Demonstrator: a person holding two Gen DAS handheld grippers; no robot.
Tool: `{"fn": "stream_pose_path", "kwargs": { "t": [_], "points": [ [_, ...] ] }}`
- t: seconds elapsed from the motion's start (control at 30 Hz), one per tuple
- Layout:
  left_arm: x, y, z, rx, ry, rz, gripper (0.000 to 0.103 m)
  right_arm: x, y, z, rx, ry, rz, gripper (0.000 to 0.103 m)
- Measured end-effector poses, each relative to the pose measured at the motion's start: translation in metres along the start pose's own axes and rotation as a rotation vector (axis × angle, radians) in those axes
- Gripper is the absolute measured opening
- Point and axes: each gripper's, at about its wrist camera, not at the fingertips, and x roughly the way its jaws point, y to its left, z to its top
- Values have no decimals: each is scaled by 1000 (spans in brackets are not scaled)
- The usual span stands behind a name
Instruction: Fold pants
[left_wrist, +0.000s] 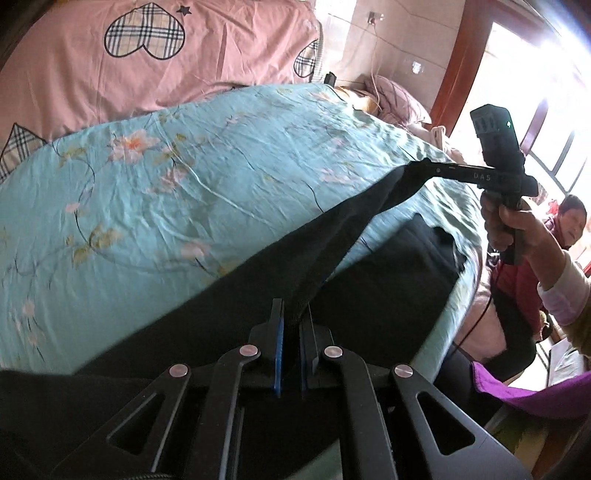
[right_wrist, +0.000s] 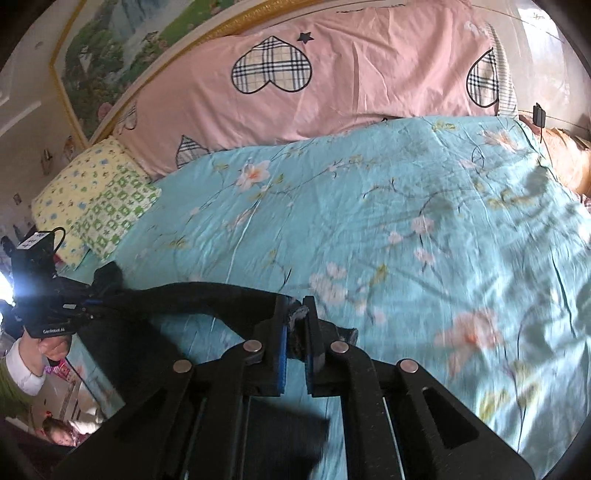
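Left wrist view, from left to right: a pink quilt (left_wrist: 129, 74) with plaid hearts lies along the far side of the bed, and the turquoise floral bedspread (left_wrist: 166, 192) covers the bed in front of it. The black pants (left_wrist: 258, 280) lie across the near part of the bedspread and rise in a taut band toward the upper right. The left tool (left_wrist: 291, 332) is closed on a fold of the pants, with the cloth pinched between its blue pads. At the far end of the band, the right tool (left_wrist: 424, 166) clamps the pants' edge above the bed; the right hand (left_wrist: 513, 229) holds its handle. More black cloth rests on the bed below that band. A woman in a red top (left_wrist: 554, 236) sits beyond the bed's right edge, and a purple cloth (left_wrist: 535, 391) shows at the lower right.

Right wrist view, from left to right: the left hand (right_wrist: 51, 347) grips the left tool's handle at the bed's left edge, and that tool (right_wrist: 110, 291) holds one end of the pants (right_wrist: 203, 295). A yellow-green patterned pillow (right_wrist: 96, 199) sits behind it. The dark band runs right to the right tool (right_wrist: 295, 332), whose jaws are shut on a bunched bit of the pants. The bedspread (right_wrist: 406, 221) and the quilt (right_wrist: 332, 81) fill the rest.
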Motion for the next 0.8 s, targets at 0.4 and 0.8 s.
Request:
{"fn": "stream_pose_path", "kwargs": {
  "t": [0.4,0.8],
  "points": [
    [-22,-26,-37,26,-53,2,4,-40,18,-50,-52,-54,10,8],
    [7,-33,-76,32,16,30,5,-39,27,-98,-66,23,-31,8]
  ]
}}
